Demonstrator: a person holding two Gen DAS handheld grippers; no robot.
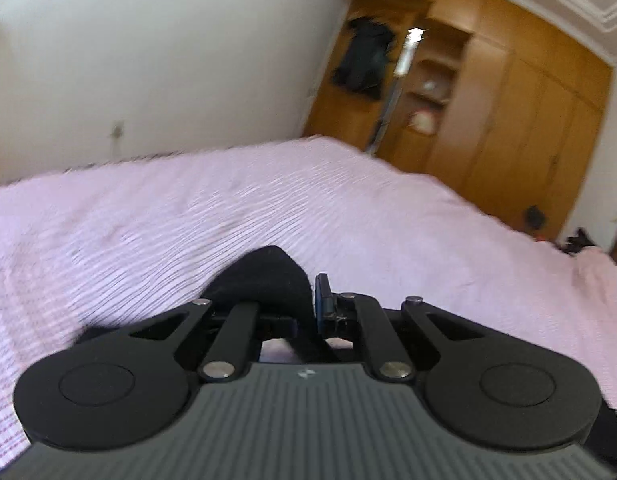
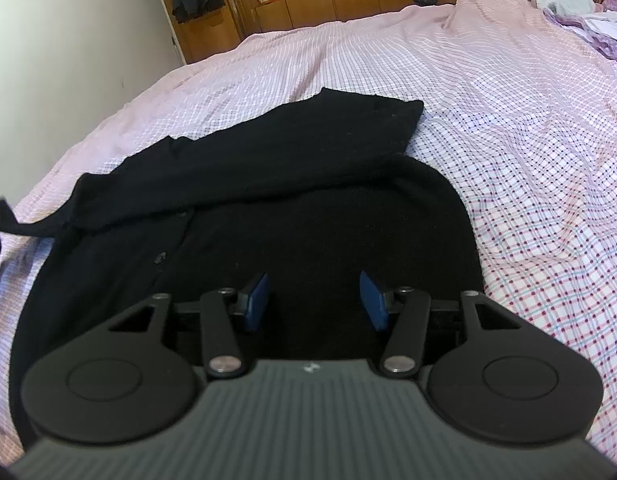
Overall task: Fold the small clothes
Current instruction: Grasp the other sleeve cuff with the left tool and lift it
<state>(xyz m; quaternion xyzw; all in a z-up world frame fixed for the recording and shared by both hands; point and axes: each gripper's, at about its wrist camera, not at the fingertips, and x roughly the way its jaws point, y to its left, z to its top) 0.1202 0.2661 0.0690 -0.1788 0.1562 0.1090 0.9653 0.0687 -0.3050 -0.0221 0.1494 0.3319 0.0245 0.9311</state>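
Your left hand-held gripper (image 1: 314,304) is pinching a fold of the black garment (image 1: 268,280), its jaws clenched tight on the cloth and lifting it off the pink checked bed (image 1: 228,208). That view is blurred, showing only a small hump of the fabric, with a white wall (image 1: 148,60) and wooden wardrobe (image 1: 508,120) beyond.

Your right hand-held gripper (image 2: 314,300) is hovering over the garment (image 2: 268,180) with its blue pads (image 2: 257,300) standing partly apart and nothing between them. Only this view is showing the garment whole: lying spread on the bed (image 2: 508,120), one part folded across the body, and a strip at the left edge stretching out of frame. Piled laundry (image 2: 580,4) is lying at the far right.
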